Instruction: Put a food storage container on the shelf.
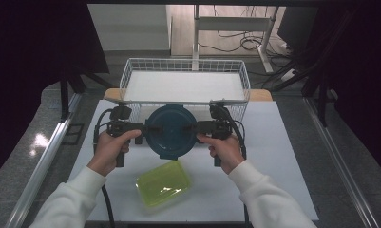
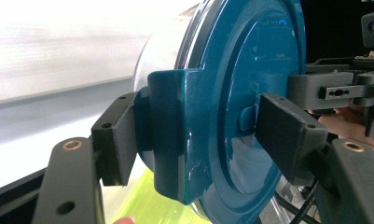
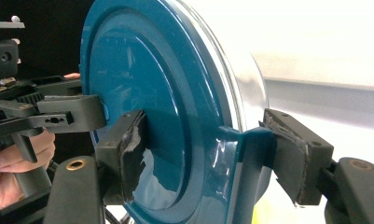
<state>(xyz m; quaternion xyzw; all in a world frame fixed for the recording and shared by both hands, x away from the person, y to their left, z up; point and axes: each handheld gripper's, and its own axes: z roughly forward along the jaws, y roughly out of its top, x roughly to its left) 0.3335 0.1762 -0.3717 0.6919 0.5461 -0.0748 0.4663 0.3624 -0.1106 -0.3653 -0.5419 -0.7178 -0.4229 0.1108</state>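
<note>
The person has a round container with a teal lid point(image 1: 171, 131) caught between the two grippers and is holding it up off the white table top point(image 1: 273, 156), just in front of the wire basket point(image 1: 185, 65) at the far edge. The left gripper point(image 1: 139, 129) clamps one of the lid's side latches, its jaws about two-thirds apart with one pad on the lid's face and the other behind the latch; the left gripper view shows this plainly, with the latch point(image 2: 175, 130) wedged between the black pads point(image 2: 287, 135). The right gripper point(image 1: 198, 128) does the same on the opposite latch point(image 3: 243, 172), one pad pressed on the lid's top and one behind. Below the lid a clear or silvery body point(image 2: 161, 51) shows, so it looks like a lidded tub carried whole rather than a loose lid. A yellow-green box point(image 1: 163, 183) lies on the table nearer the person, well clear of the load. To my eye this is the carrying step: the tub is gripped on both sides and lifted, most likely bound for the basket. The next move calls for both hands to travel together and level, over the basket's near rim, then lower evenly before either jaw lets go, since the grip rests on two small latches.
</note>
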